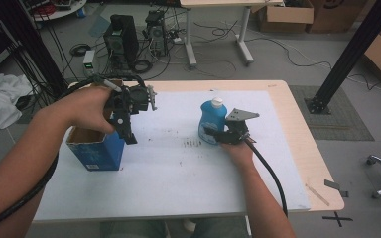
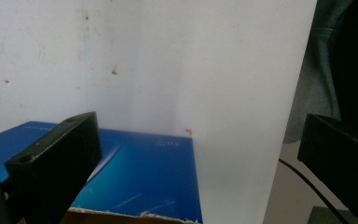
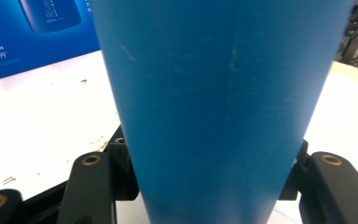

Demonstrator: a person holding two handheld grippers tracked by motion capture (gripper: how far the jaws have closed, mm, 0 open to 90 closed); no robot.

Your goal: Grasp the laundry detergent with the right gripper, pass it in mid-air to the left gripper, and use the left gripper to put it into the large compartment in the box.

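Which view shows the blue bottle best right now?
The high view: the blue bottle stands upright, white-capped, with the right tongs closed on its base. The right gripper view shows its blue wall up close. The left gripper view looks at the box.

Blue bottle (image 1: pixel 212 120) with white cap, upright on the white tabletop.

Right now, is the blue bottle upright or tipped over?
Upright: the blue bottle stands on the table, white cap on top, right tool gripping its base.
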